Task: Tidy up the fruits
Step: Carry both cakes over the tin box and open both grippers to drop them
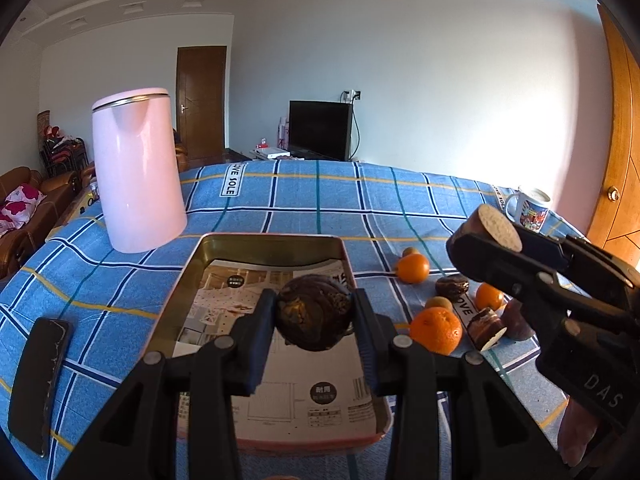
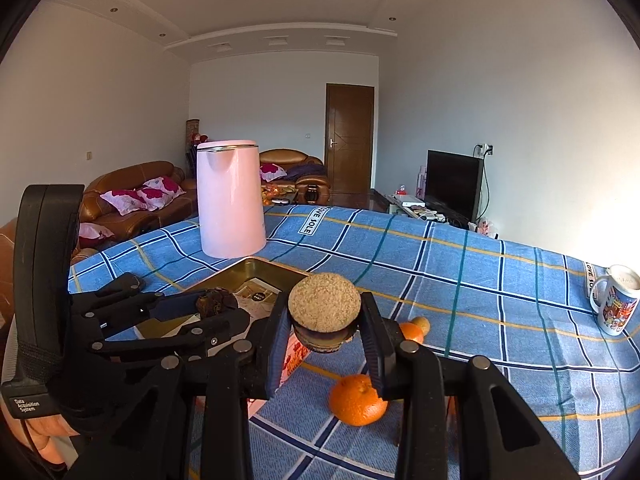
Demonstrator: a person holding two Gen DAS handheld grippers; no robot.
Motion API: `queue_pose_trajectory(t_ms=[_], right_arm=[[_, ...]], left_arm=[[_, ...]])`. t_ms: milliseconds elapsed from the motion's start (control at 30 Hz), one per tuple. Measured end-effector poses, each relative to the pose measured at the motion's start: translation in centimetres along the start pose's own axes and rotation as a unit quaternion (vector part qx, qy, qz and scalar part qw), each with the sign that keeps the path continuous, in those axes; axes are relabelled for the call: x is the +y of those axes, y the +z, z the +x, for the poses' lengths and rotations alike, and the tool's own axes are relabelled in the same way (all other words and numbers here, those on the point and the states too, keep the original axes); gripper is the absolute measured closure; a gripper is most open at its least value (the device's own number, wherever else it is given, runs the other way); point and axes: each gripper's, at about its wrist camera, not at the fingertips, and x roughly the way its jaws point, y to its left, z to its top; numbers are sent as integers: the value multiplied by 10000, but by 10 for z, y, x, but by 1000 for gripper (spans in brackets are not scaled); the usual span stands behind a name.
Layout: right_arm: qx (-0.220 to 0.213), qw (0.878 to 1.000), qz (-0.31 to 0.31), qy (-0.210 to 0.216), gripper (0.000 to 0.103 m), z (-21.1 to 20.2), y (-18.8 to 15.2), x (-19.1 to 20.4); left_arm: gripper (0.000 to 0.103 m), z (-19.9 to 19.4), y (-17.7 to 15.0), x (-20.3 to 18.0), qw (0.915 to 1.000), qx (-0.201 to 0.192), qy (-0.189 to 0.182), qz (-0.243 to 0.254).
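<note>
Left gripper (image 1: 314, 316) is clamping a dark brown, wrinkled round fruit (image 1: 314, 312) directly above the shallow rectangular gold-coloured metal tray (image 1: 276, 242), whose floor is carrying a printed paper sheet (image 1: 304, 396). Right gripper (image 2: 325, 322) is closing on a short brown cut fruit piece with a pale grainy flat face (image 2: 325, 306), face turned up toward the camera; it is hanging over the blue checked tablecloth (image 2: 480, 300), just right of the tray, so the left load is the nearer to release. Several round orange citrus fruits (image 1: 436, 330) and more brown pieces (image 1: 486, 328) are lying loose right of the tray. A tall pale pink kettle (image 1: 138, 168) is standing just behind the tray; a dark flat phone (image 1: 38, 380) and a printed mug (image 1: 528, 208) are lying well clear.
</note>
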Motion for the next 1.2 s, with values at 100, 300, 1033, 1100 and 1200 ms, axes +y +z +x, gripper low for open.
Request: queue_pose_trajectory(t_ms=[100,300,1033,1100,1200], right_arm=[[97,9999,-29,108,67,13,4,7],[234,9995,-63,203,67,31,7,18],[945,9945,-197,398,67,87,-2,36],[1012,9938,-197,407,67,91,-4,36],[1112,9926,-230,438,67,96,-6,38]], left_arm=[[63,3,0,7,10000,33,51,-30],[63,9,1,19,9998,106,143,-95],[63,23,-2,50,9982,358,382,-281],[63,24,-1,51,9982,371,380,-294],[63,25,-2,54,9978,432,380,-316]])
